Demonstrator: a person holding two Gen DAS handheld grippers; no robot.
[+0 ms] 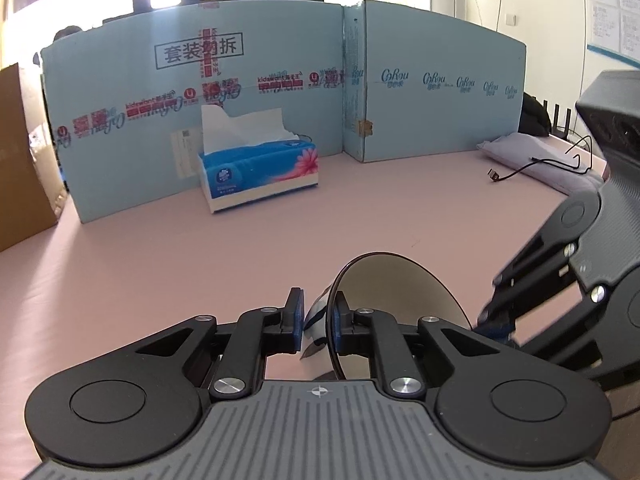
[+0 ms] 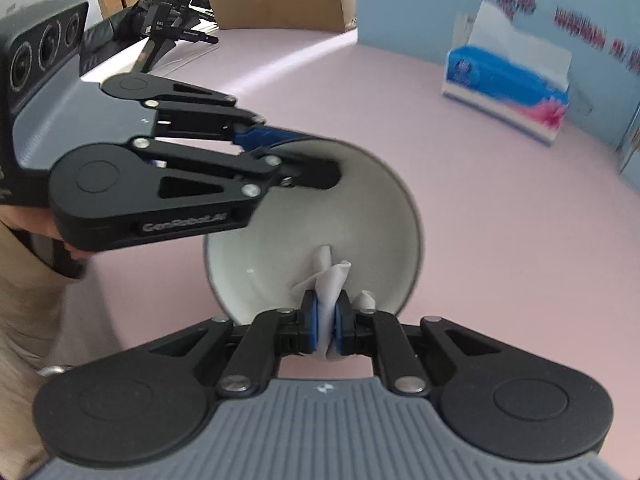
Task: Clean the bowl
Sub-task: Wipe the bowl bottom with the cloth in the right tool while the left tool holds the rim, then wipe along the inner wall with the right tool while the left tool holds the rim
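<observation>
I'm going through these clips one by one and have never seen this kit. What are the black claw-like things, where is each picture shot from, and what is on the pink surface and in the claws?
The black claws are hand-held two-finger grippers, one in each of a person's hands; there is no robot arm. Each carries a wide-angle camera looking along its fingers, so each picture shows its own gripper at the bottom.

In the left wrist view, the left gripper straddles the rim of a tilted bowl, white inside with a dark rim. In the right wrist view, the right gripper pinches a wad of white tissue against the bowl's inside.

On the pink table stands a blue tissue box in front of a light blue cardboard screen. A black cable lies to the right.
</observation>
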